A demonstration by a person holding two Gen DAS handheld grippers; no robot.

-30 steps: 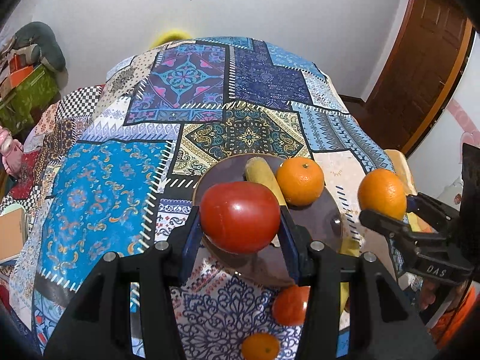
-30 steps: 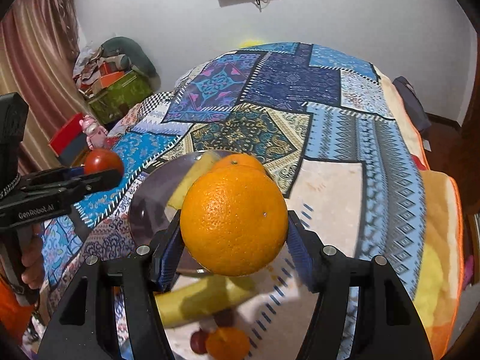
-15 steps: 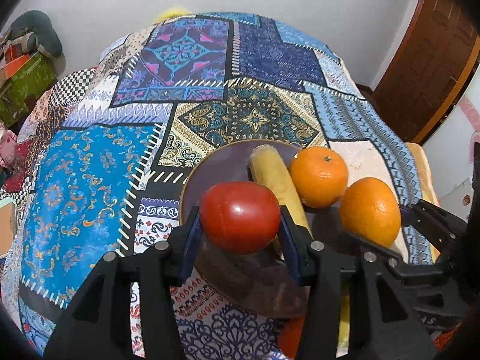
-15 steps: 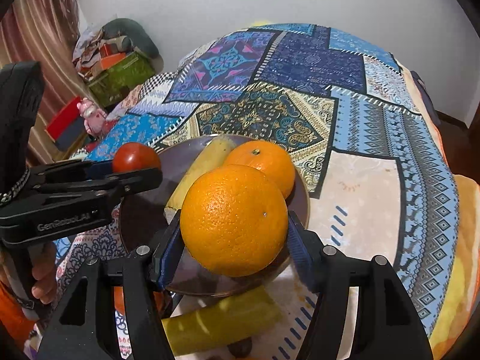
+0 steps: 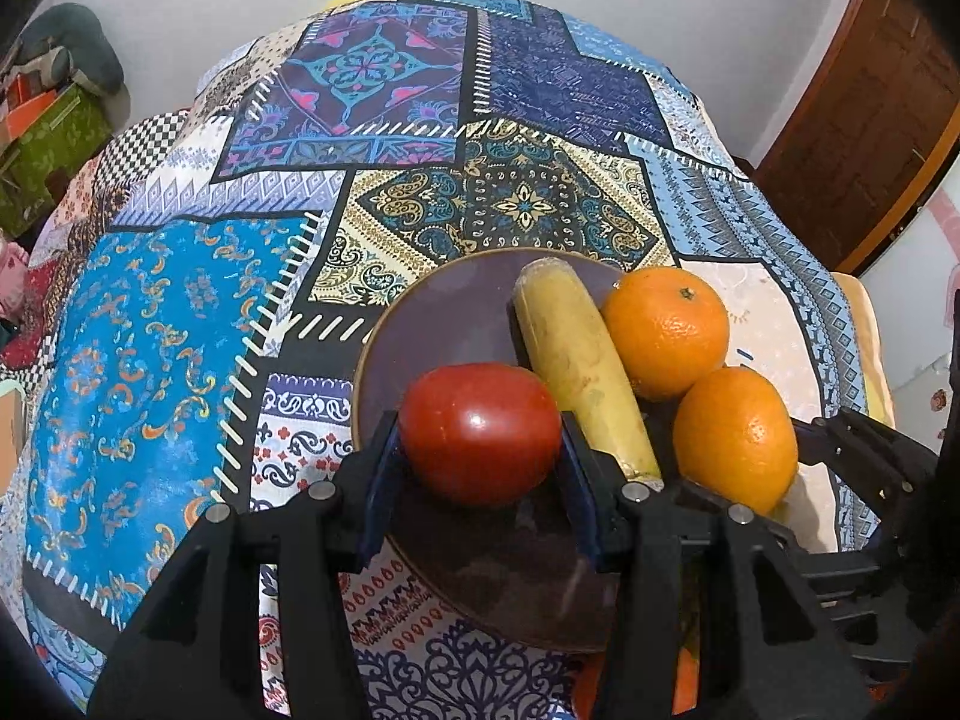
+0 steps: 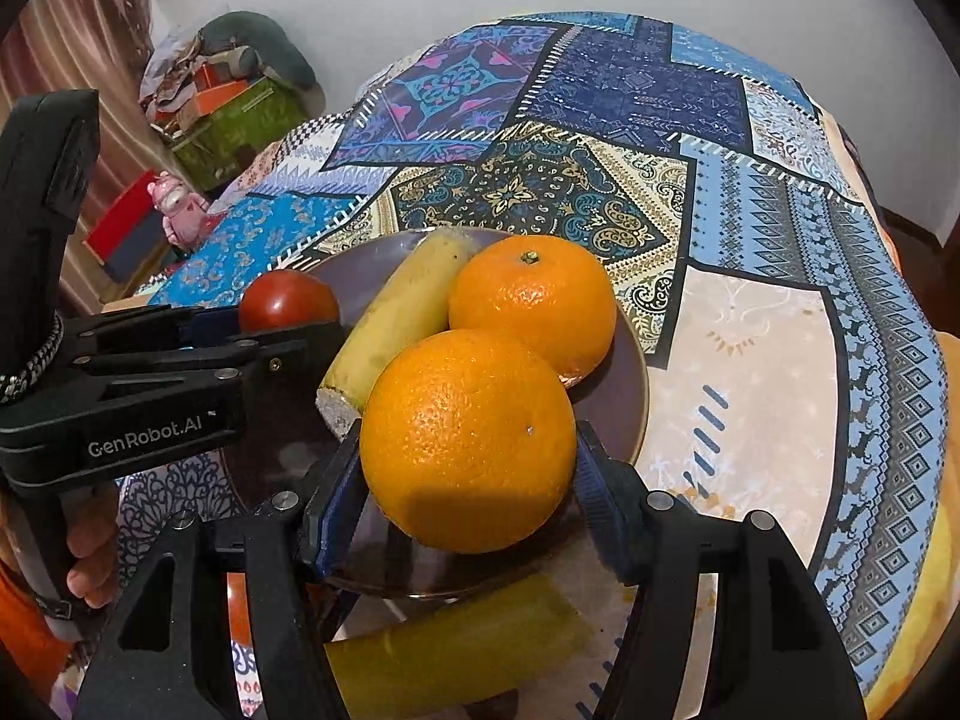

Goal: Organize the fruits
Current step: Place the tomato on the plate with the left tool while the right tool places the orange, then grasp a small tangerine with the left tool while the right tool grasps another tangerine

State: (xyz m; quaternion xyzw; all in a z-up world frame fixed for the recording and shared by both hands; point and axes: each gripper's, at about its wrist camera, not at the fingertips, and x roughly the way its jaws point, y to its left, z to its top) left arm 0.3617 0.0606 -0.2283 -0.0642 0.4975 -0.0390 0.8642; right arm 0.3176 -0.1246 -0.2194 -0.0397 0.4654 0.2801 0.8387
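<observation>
My left gripper (image 5: 480, 456) is shut on a red tomato (image 5: 480, 432) and holds it low over the near left part of a dark brown plate (image 5: 444, 306). My right gripper (image 6: 468, 480) is shut on an orange (image 6: 468, 438) low over the plate's near right part (image 6: 630, 372). The held orange also shows in the left wrist view (image 5: 735, 444). A banana (image 5: 576, 360) and a second orange (image 5: 666, 330) lie on the plate. The left gripper with the tomato (image 6: 288, 300) shows in the right wrist view.
The plate sits on a patchwork cloth (image 5: 180, 330) over a round table. Another banana (image 6: 456, 642) lies on the cloth by the plate's near rim. More orange fruit (image 5: 684, 672) shows below the plate. A wooden door (image 5: 870, 96) is at the right.
Both grippers have moved forward and down over the plate, each still holding its fruit. The held orange now sits close beside the plate's orange and banana.
</observation>
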